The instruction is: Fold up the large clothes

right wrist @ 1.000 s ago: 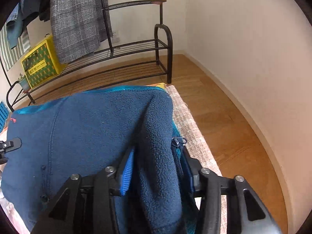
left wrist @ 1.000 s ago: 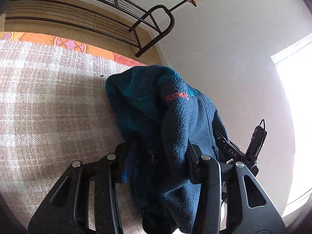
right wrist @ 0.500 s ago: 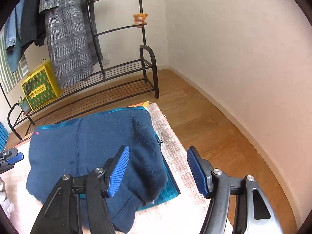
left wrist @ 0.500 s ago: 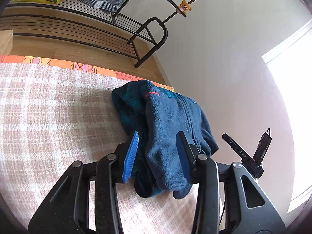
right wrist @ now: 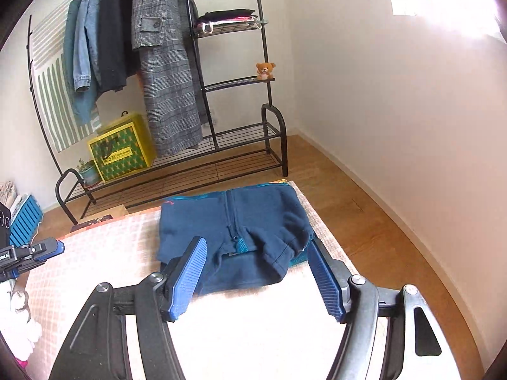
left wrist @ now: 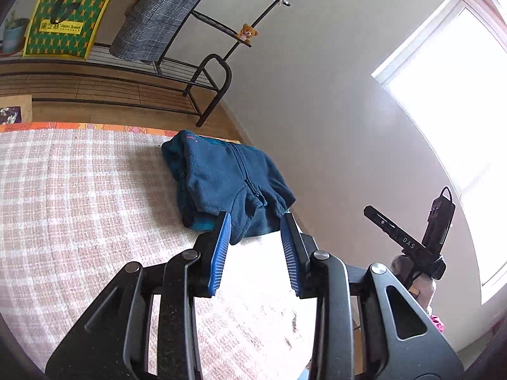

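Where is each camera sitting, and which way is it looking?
Left wrist view: sits on the left tongs, looking forward and down over the checked cloth at the folded blue fleece; its own closing tongs show, nothing between them, plus the other tool at right.
Right wrist view: sits on the right tongs, looking down at the fleece and the clothes rack; its opening, empty tongs show.
Shared: fleece, rack, teddy bear, yellow-green bag.

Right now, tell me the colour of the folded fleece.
Dark navy fleece with teal lining; clearest in the right wrist view.
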The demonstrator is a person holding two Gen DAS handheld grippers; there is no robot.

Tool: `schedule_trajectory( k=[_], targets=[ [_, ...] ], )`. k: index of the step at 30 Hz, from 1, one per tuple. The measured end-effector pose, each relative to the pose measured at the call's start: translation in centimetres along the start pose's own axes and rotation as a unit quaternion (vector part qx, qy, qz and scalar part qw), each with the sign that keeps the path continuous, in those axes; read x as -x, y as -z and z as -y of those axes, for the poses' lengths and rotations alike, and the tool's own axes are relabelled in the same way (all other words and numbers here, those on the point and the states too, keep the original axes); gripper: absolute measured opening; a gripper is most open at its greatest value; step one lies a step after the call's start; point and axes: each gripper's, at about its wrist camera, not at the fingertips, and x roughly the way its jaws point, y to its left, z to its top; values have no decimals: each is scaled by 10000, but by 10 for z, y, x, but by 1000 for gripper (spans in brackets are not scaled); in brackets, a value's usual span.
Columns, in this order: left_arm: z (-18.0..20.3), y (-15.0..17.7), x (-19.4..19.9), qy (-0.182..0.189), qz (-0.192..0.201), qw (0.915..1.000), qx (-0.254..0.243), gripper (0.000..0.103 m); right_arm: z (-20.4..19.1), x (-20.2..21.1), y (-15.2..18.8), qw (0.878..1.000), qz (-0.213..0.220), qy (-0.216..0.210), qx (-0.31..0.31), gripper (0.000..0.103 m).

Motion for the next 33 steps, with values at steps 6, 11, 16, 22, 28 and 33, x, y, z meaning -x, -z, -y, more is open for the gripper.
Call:
schedule_trajectory(
  k=[6,11,16,22,28,33],
  targets=[
    [69,43,67,-100,262,9966,-771,33,-31,69,29,9999,132,-38,16,69],
    [113,81,103,-387,473,9876,-1447,33,-46,103,63,9997,230,0,-17,69],
    [130,110,117,-641,617,9801,-1775,33,-52,117,91,9994,303,134,-136,69],
    [131,134,112,-1014,634,9718,-2034,38,-54,121,114,9991,281,131,-287,69],
    [130,149,110,-1380,734,9609,-2286,65,-63,120,125,9991,268,267,-173,70],
    [120,155,103,-1565,664,9590,-2266,75,-65,117,135,9990,215,288,-279,73]
  ],
)
